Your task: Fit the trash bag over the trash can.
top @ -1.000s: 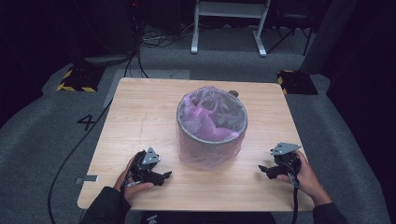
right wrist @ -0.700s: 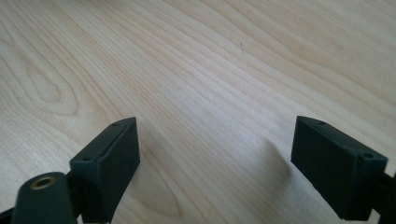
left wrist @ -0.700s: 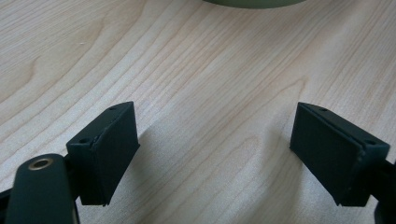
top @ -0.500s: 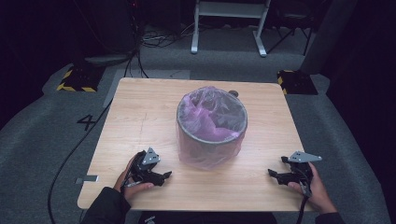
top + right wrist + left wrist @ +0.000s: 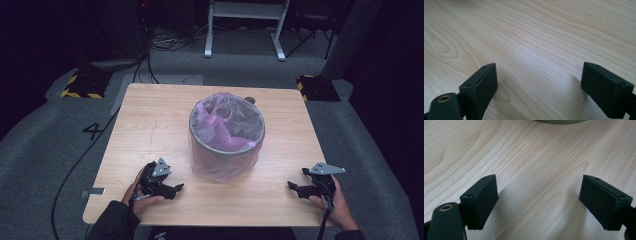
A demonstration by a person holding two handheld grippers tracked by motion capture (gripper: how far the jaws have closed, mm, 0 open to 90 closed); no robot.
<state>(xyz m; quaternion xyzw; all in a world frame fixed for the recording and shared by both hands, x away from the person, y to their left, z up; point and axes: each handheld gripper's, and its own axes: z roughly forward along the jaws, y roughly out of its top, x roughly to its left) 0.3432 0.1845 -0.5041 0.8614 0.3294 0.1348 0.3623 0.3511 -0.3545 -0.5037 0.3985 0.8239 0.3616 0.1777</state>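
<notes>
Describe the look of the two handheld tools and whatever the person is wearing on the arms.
Both the left tool and the right tool are black, each topped by a grey three-cornered plate. Up close, the jaws are matte black rectangular blocks with small screw holes. A dark cable trails from the right tool. The left sleeve is dark.

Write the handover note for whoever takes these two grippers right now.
Left gripper: open, empty, low over the table near its front left edge.
Right gripper: open, empty, near the front right edge.
Bin: upright mid-table, between and beyond the grippers, lined with a purple bag whose plastic hangs over the rim and down the outside.
Done: the bag sits in the bin.
Left: nothing held; judge whether the liner needs tidying.
</notes>
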